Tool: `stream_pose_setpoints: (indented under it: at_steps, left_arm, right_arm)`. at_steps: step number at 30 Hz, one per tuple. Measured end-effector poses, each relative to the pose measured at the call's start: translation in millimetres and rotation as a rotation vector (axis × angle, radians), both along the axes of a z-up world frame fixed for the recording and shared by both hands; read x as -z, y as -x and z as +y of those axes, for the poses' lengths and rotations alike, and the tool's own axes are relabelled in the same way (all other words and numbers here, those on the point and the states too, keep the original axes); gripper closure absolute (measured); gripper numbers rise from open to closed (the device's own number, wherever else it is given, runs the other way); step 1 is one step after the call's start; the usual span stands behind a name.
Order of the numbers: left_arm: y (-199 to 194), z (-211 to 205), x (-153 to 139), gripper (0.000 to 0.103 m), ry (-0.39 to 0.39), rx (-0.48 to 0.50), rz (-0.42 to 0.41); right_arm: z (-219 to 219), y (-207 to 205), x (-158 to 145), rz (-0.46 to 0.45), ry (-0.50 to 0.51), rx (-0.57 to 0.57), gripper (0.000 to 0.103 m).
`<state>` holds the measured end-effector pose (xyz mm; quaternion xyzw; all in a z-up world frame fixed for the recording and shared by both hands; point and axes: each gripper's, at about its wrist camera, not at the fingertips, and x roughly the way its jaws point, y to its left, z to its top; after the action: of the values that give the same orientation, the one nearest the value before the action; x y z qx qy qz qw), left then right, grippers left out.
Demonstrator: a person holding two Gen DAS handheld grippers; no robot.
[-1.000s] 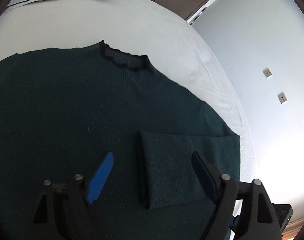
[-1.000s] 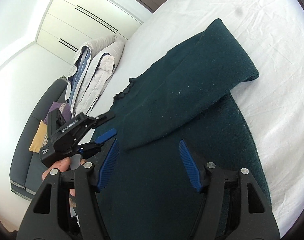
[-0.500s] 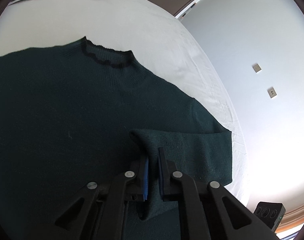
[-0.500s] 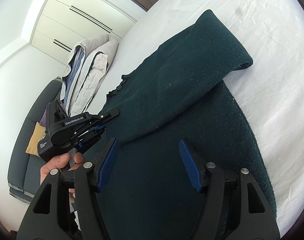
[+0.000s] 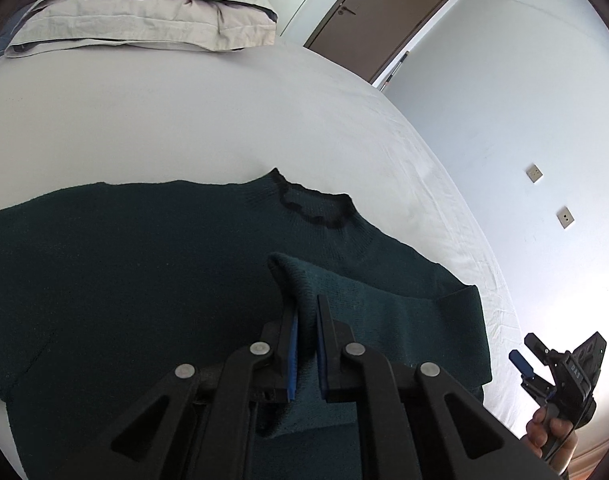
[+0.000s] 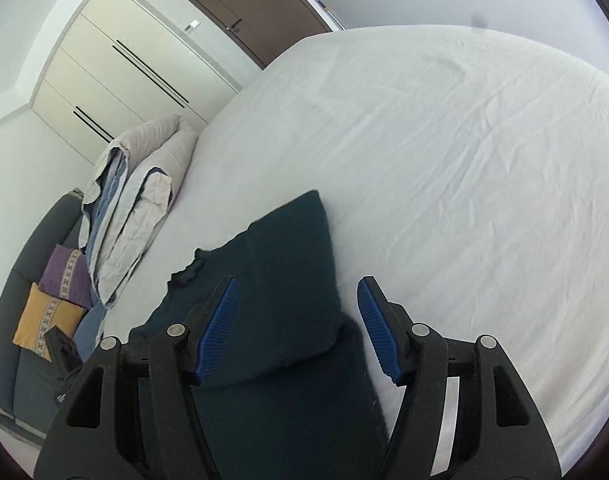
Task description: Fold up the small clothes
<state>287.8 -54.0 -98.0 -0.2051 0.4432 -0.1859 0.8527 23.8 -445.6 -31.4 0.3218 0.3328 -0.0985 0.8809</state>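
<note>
Two grippers work over a dark green sweater [image 5: 124, 280] spread flat on the white bed [image 5: 184, 120], its black-trimmed collar [image 5: 312, 208] toward the pillows [image 5: 144, 12]. On the left, the sweater's body lies smooth across the sheet. Next comes the left gripper [image 5: 304, 344], its blue pads pinched tight on the cuff end of a sleeve [image 5: 384, 320], which is folded in over the body and rises a little off it at the pinch. Further right, the sleeve runs out to a fold near the bed's edge. Beyond that, at the far right of the left wrist view, a hand [image 5: 552, 436] holds the right gripper [image 5: 524, 360] off the side of the bed.

From the right wrist view, the right gripper [image 6: 300, 328] stands with its jaws well apart, gripping nothing; the folded sleeve [image 6: 288, 272] lies below and between them, with no pad pressing on it. To its left sit the pillows [image 6: 140, 200] and a grey sofa [image 6: 36, 360] with a purple cushion [image 6: 66, 276] and a yellow cushion [image 6: 44, 320]; to its right, bare wrinkled sheet
</note>
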Motion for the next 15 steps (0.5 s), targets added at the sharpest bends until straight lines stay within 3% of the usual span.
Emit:
stream_pose_setpoints:
  at_steps: [6,11,15]
  left_arm:
    - [3,5,2,0.095,0.049,-0.023,-0.062]
    - [3,10,-2,0.095,0.034,-0.043,-0.120]
    - [2,14,10,0.095,0.030,-0.054,-0.092]
  right_arm:
    - [-16,-56,8,0.084,0.051,-0.019,0.044]
    - [-19,-97,25,0.147,0.063,-0.038,0.050]
    - [-15,-125,40,0.196,0.085,-0.051,0.058]
